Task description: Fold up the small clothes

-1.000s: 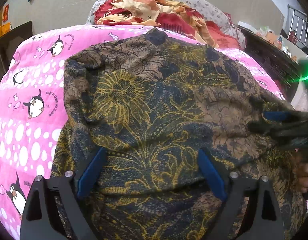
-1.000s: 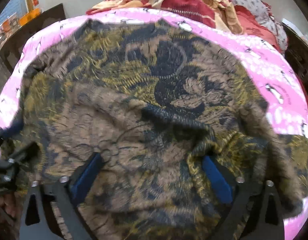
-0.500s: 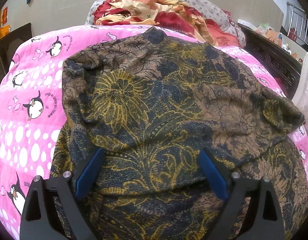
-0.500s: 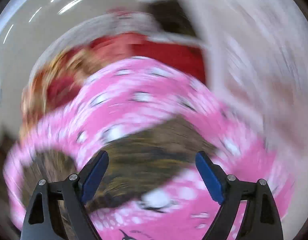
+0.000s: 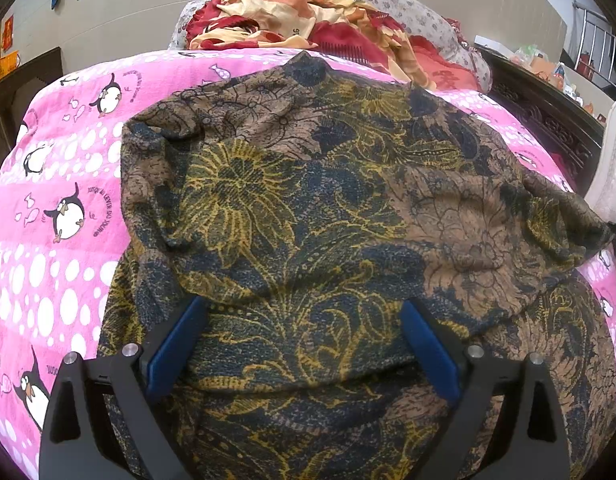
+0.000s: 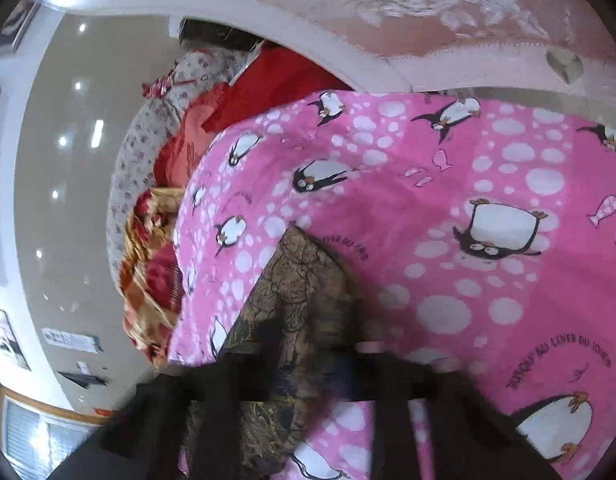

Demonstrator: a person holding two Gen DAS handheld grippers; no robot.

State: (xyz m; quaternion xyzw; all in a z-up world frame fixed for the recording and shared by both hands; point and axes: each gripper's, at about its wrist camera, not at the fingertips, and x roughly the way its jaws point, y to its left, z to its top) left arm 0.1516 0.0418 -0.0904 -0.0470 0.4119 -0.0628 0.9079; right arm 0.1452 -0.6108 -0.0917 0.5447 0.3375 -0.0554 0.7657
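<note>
Right gripper [image 6: 308, 376] clenches the shirt [image 5: 327, 208] corner on the blanket [image 5: 68, 160]; left gripper [image 5: 302, 344] spread; lift slowly, keep fabric taut.

The left tool [image 5: 302, 344] hangs with its blue pads spread wide over a brown and yellow floral garment [image 5: 308, 208] on the pink penguin bedspread [image 5: 64, 184]. Beyond it lies a heap of red bedding [image 5: 308, 20].

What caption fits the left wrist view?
Open left claw over a brown flowered garment spread on a pink penguin blanket.
</note>
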